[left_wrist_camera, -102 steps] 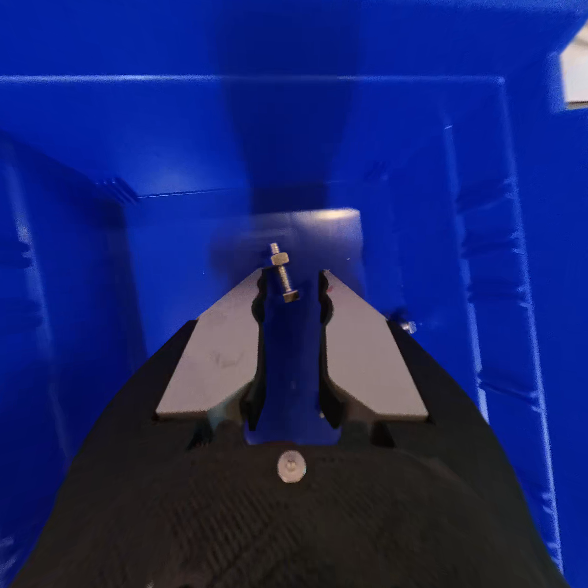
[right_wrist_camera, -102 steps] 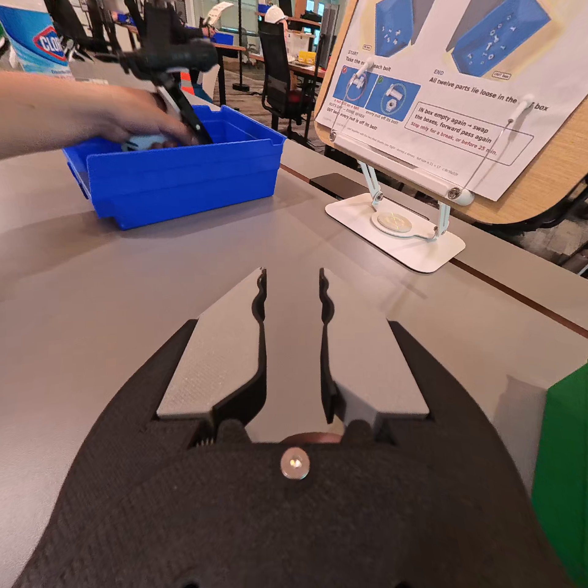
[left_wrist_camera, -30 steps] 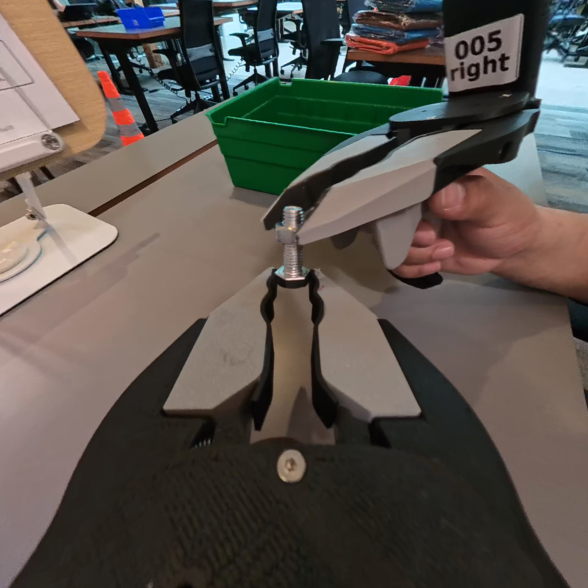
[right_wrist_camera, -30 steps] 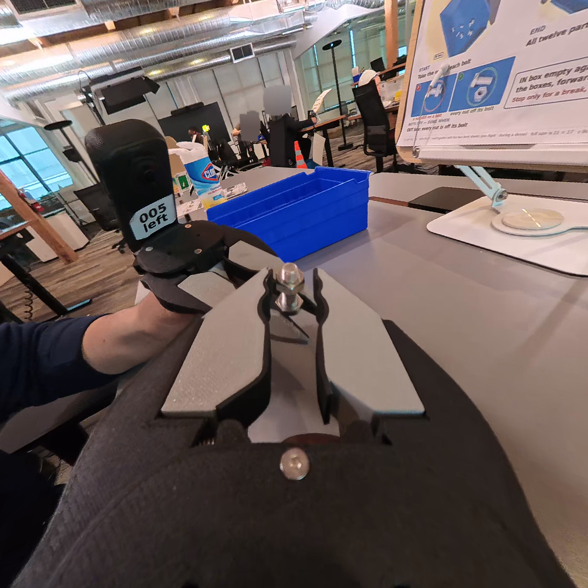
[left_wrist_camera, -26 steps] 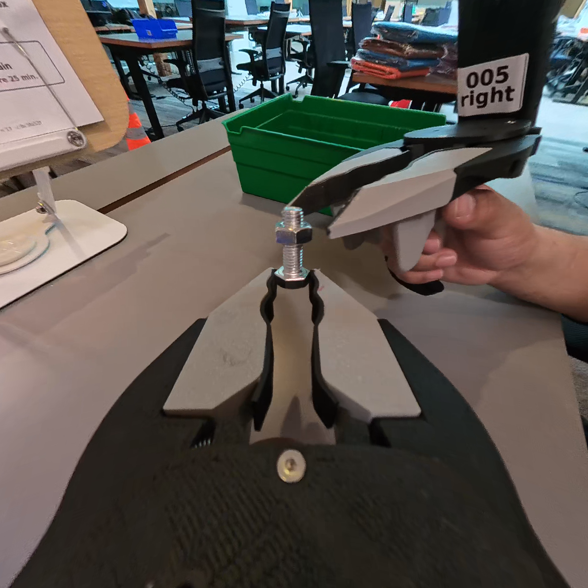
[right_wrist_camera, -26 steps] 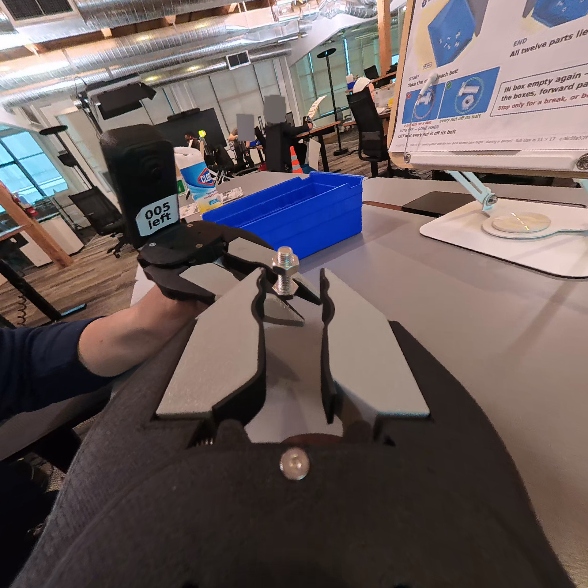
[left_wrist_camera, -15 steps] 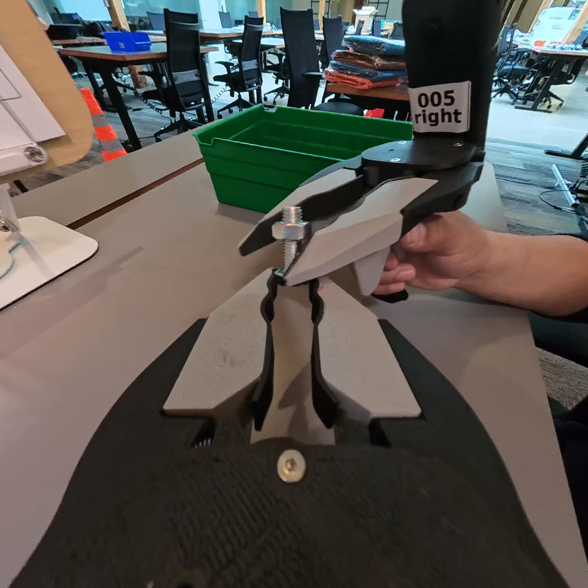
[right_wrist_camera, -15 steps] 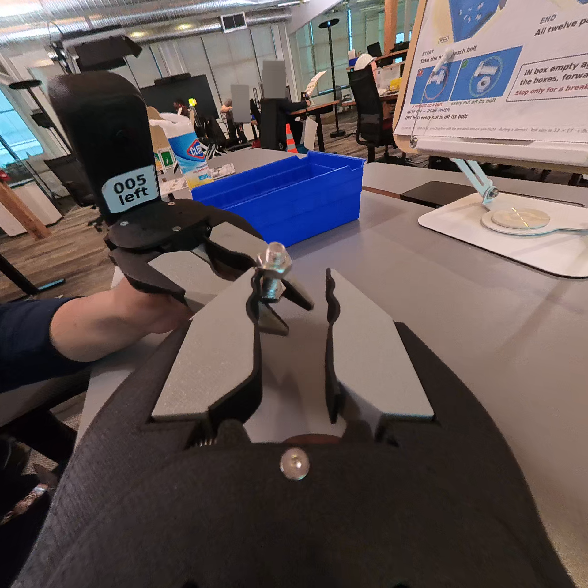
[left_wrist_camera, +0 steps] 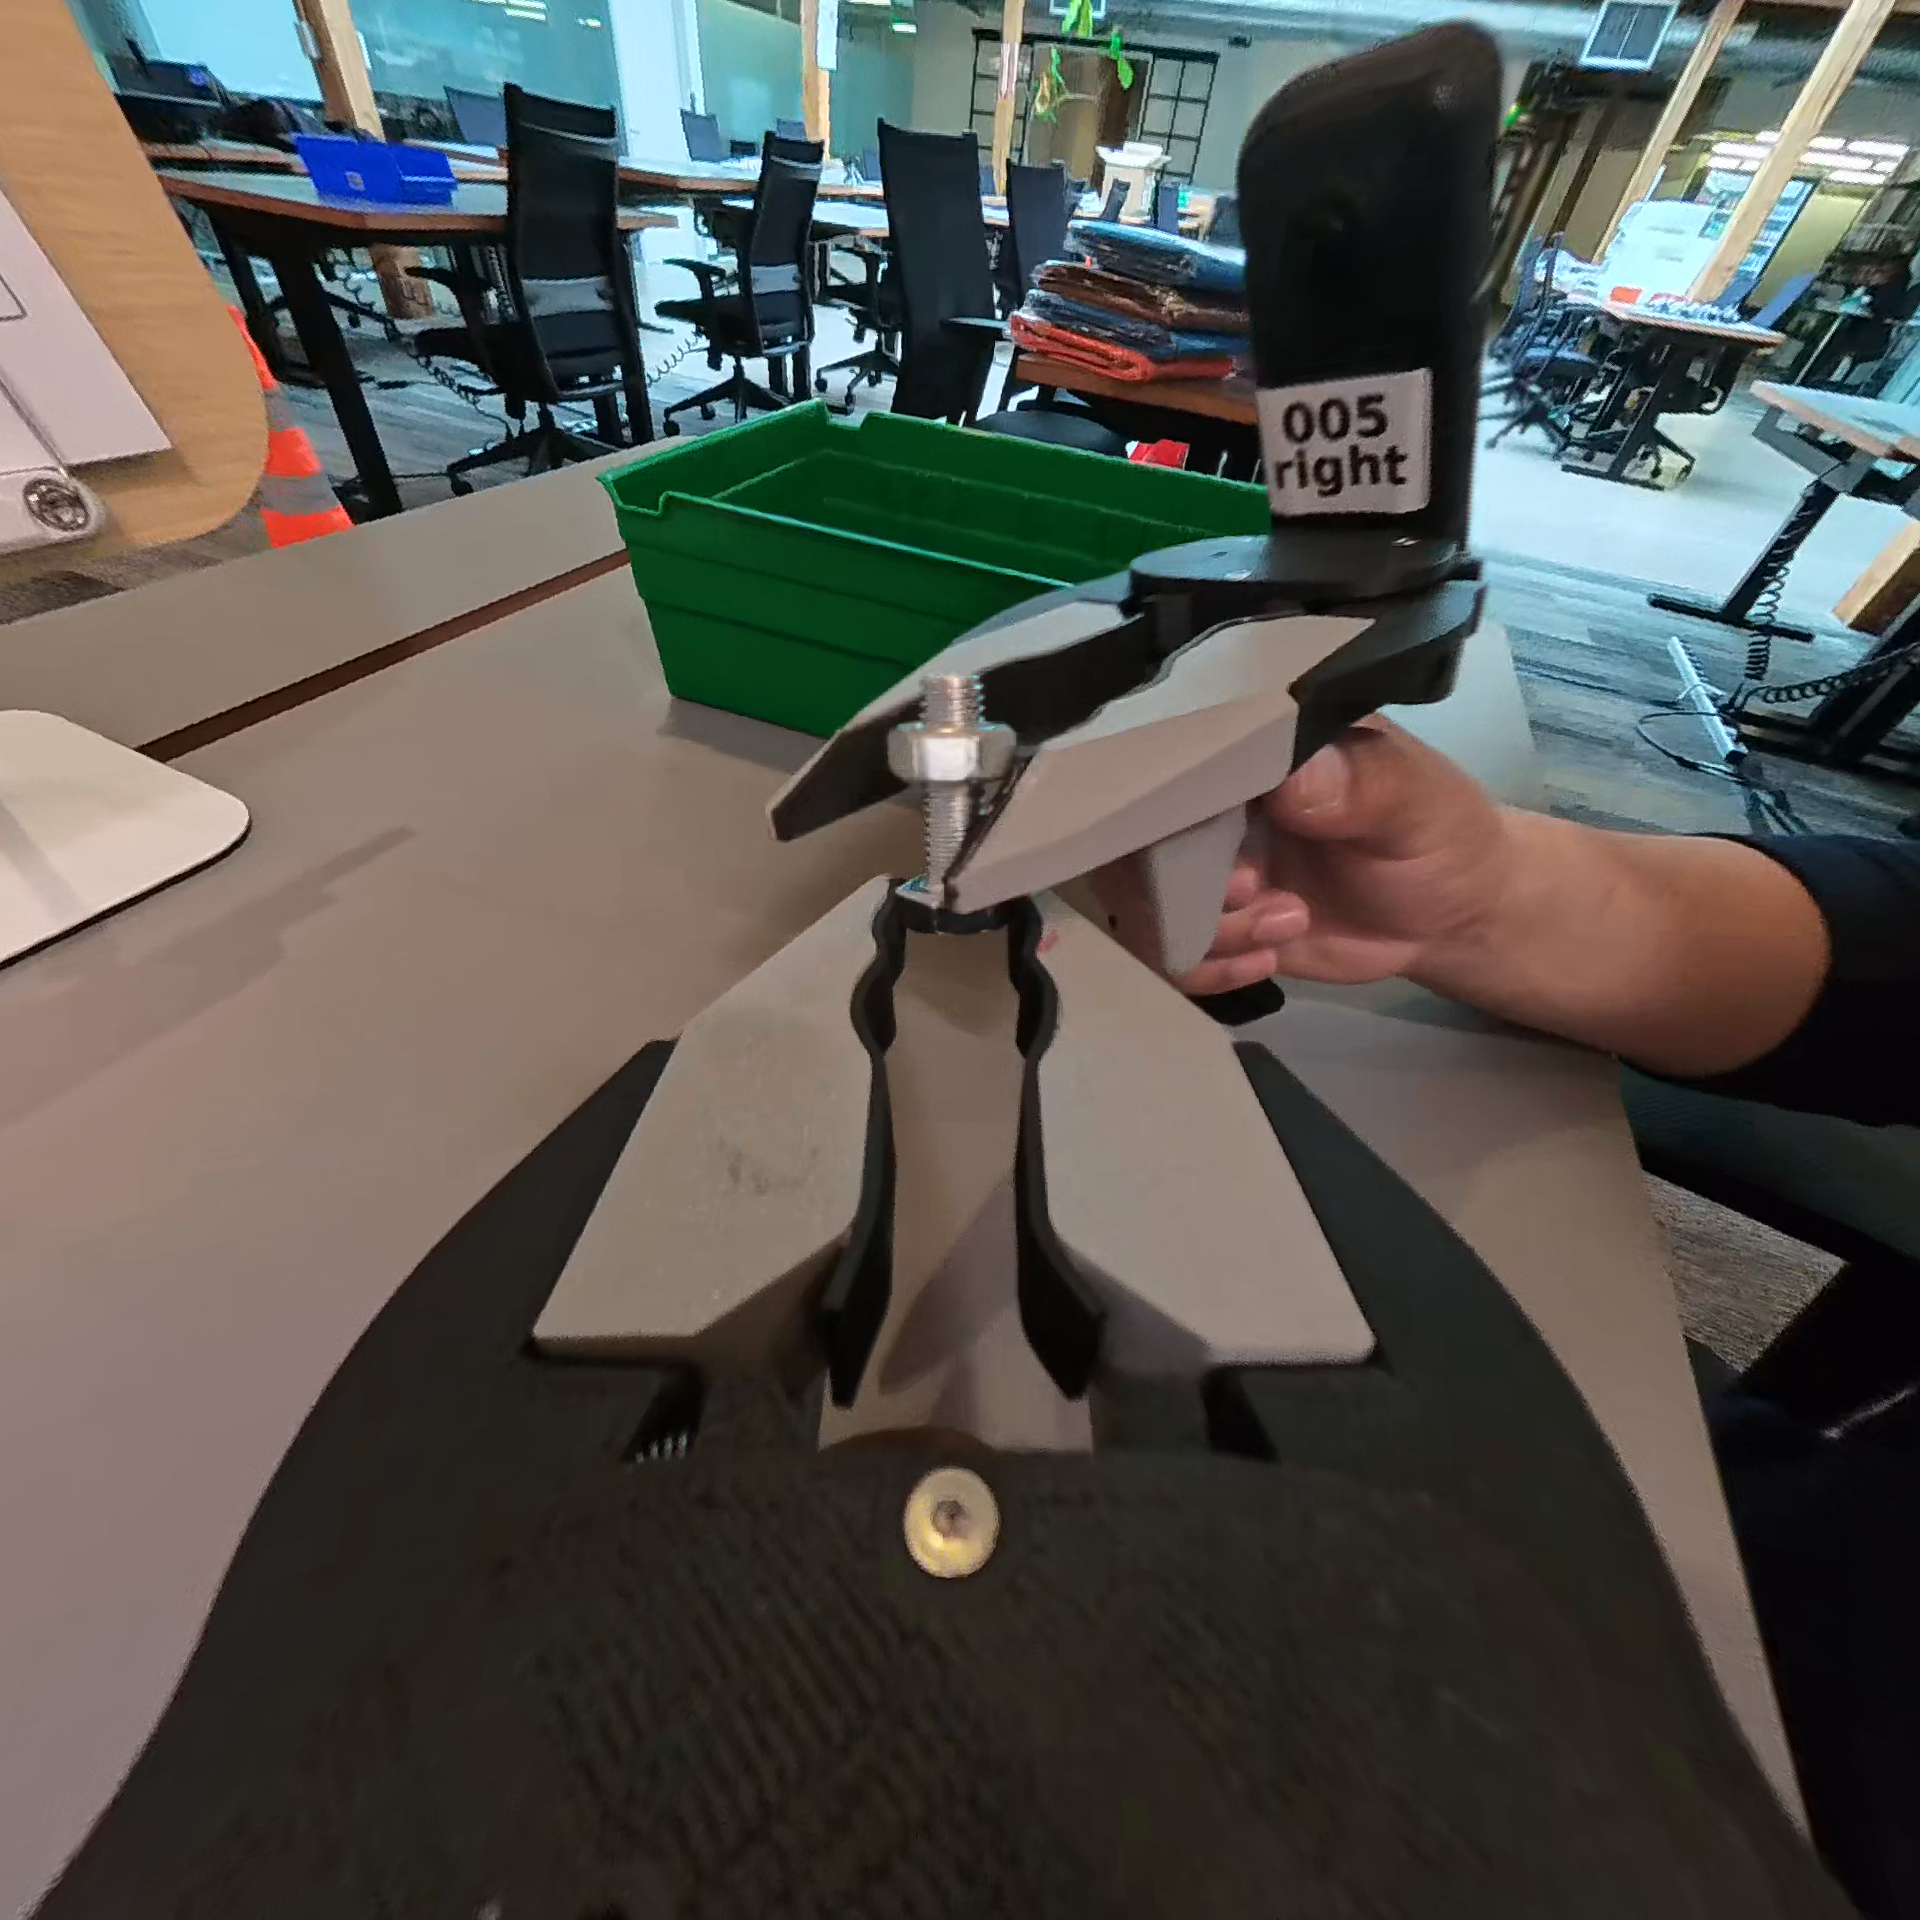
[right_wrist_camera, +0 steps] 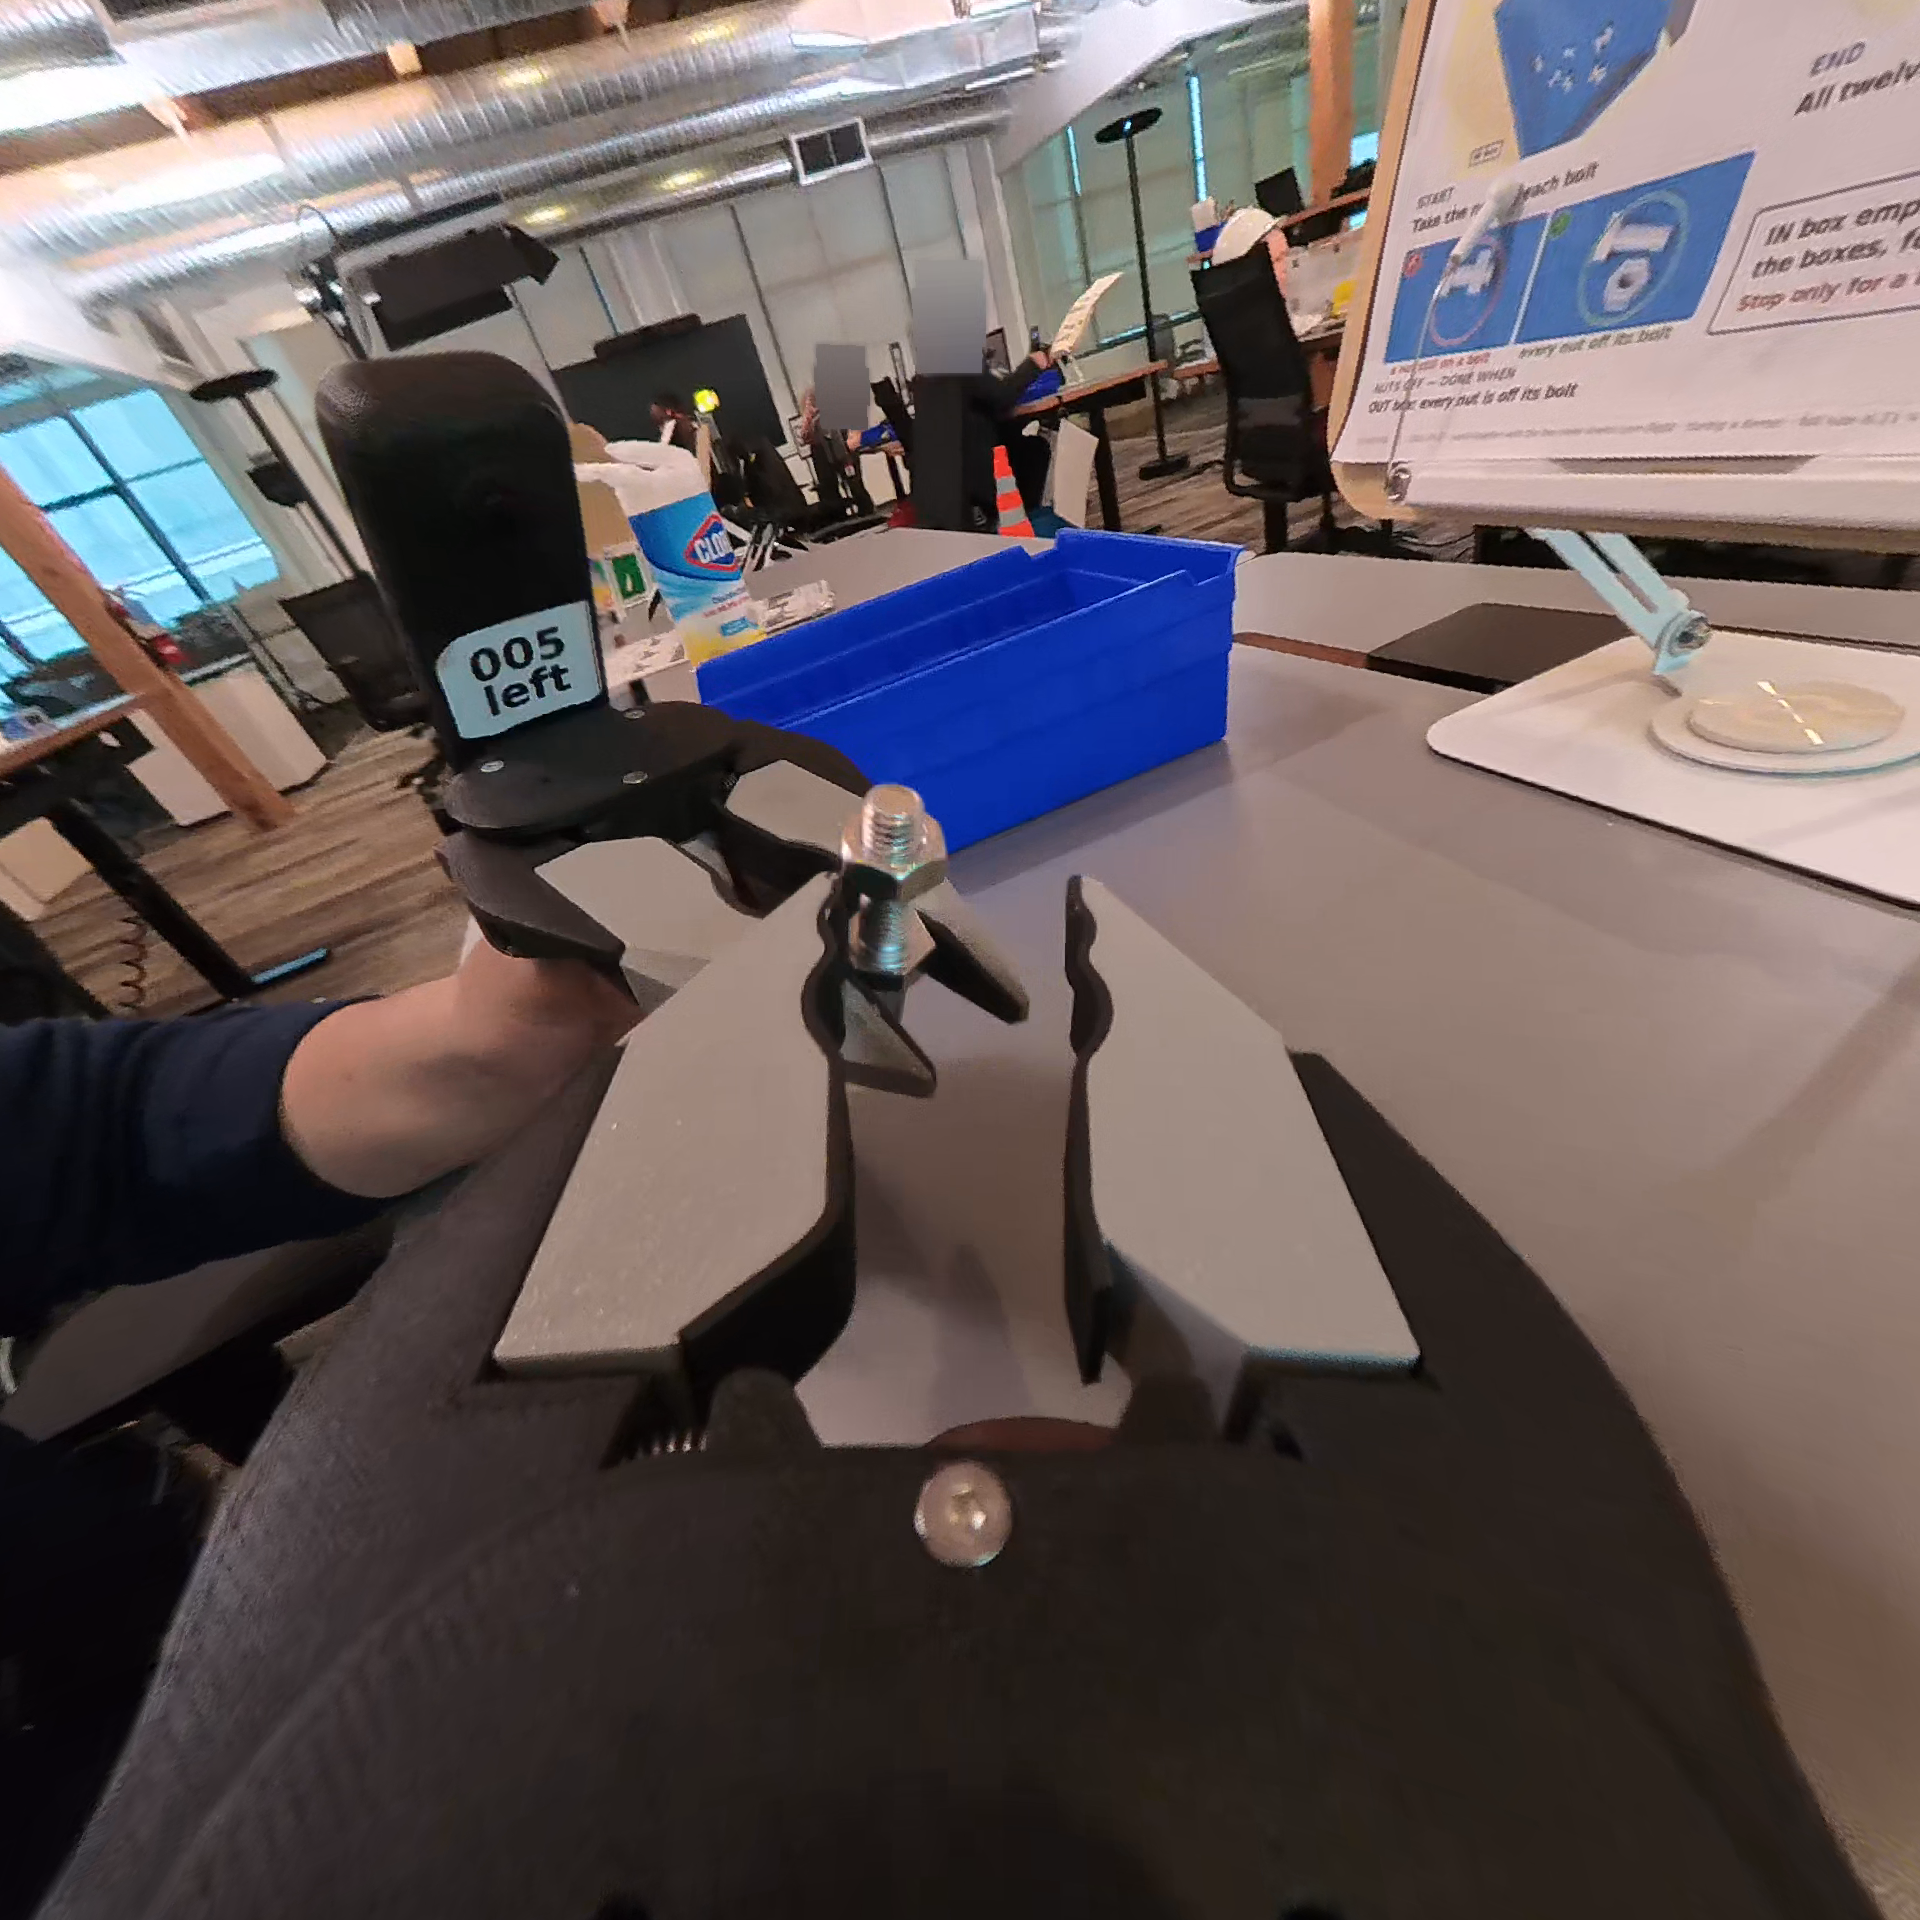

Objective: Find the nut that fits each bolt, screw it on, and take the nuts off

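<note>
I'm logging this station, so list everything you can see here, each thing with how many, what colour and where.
bolt: one, silver, upright, head clamped in the left gripper.
nut: one, silver, threaded high on the bolt, near its tip.
green bin: one, on the table beyond the bolt.
blue bin: one, on the table, opposite side.
table: one, grey.
instruction board on white stand: one, at the table's far edge.
wipes canister: one, white and blue, behind the blue bin.
left gripper: grey and black, shut on the bolt.
right gripper: grey and black, open around the bolt.
</note>
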`<state>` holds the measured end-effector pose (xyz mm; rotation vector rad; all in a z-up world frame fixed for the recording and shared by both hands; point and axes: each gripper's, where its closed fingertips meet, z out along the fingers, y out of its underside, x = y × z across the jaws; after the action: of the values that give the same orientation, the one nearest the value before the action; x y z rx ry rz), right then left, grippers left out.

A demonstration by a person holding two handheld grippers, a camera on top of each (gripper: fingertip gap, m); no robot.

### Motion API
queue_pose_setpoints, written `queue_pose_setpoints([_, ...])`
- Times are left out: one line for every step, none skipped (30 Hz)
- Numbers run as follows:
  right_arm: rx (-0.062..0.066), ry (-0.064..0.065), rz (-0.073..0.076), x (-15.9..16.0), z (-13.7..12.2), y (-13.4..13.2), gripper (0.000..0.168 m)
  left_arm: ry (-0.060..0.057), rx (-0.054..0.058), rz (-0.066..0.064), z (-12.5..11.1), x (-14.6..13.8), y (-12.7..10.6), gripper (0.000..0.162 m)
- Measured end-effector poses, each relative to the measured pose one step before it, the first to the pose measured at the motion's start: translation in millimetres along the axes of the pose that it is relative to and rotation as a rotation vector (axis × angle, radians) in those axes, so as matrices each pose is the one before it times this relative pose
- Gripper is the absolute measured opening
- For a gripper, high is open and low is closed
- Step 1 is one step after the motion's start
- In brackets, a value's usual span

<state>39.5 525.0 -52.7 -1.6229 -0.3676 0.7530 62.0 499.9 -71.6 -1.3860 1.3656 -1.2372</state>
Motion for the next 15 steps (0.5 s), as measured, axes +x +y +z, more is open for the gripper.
queue_pose_setpoints([0.0058,0.0018,0.0128,1.6,-0.98,-1.07,0.039,-0.0033,0.0091,-0.0011,-1.35,-0.73,-2.36,0.017])
queue_pose_setpoints([0.0084,0.0057,0.0101,2.35,-1.44,-1.86,0.042,-0.0069,0.0095,-0.002,-2.2,-2.42,-2.39,0.017])
queue_pose_setpoints([0.0017,-0.0031,0.0111,0.85,-1.4,-1.24,0.042,-0.0046,0.0058,-0.0048,-2.18,-2.67,-1.42,0.017])
queue_pose_setpoints([0.0046,0.003,0.0077,1.4,-1.61,-1.28,0.035,-0.0033,0.0037,-0.0068,-1.97,-2.61,-0.82,0.017])
queue_pose_setpoints([0.0144,0.0071,-0.001,1.4,-1.81,-2.7,0.031,-0.0049,0.006,-0.0068,-1.63,-2.38,-0.95,0.017])
queue_pose_setpoints([0.0164,-0.0159,-0.0028,-3.28,-1.32,-3.45,0.032,-0.0073,0.0055,-0.0068,-0.91,-2.07,-0.85,0.017])
queue_pose_setpoints([0.0164,-0.0377,-0.0034,-7.99,-0.29,-3.48,0.032,-0.0038,0.0015,-0.0051,0.12,-0.81,0.02,0.017])
queue_pose_setpoints([0.013,-0.0361,-0.0049,-8.99,0.96,-2.68,0.033,-0.0036,0.0002,-0.0008,0.92,0.05,0.51,0.017])
queue_pose_setpoints([0.0034,-0.022,-0.0125,-7.6,2.12,-0.8,0.033,-0.0018,-0.0049,0.0039,1.56,0.99,1.6,0.017])
queue_pose_setpoints([-0.0041,0.0014,-0.0211,-4.14,2.84,0.58,0.038,-0.0054,-0.0077,0.0077,2.0,0.99,2.07,0.017])
queue_pose_setpoints([-0.0091,0.0137,-0.0248,-1.31,2.71,1.52,0.043,0.0016,-0.0057,0.0088,2.04,2.23,1.7,0.017])
queue_pose_setpoints([-0.0071,0.007,-0.0172,-0.98,2.21,1.57,0.044,0.0144,-0.0098,0.0072,2.75,4.19,2.18,0.017])
queue_pose_setpoints([-0.0006,-0.0091,-0.0018,-2.45,2.16,0.98,0.047,0.0134,-0.0131,0.0081,3.11,4.71,2.67,0.017])
queue_pose_setpoints([0.0008,-0.0169,0.0103,-2.62,2.02,1.1,0.05,0.0065,-0.0119,0.0116,3.19,4.28,2.3,0.017])
queue_pose_setpoints([-0.0033,-0.0142,0.0139,-1.57,1.57,1.76,0.049,0.0071,-0.0109,0.0124,2.94,4.43,1.85,0.017])
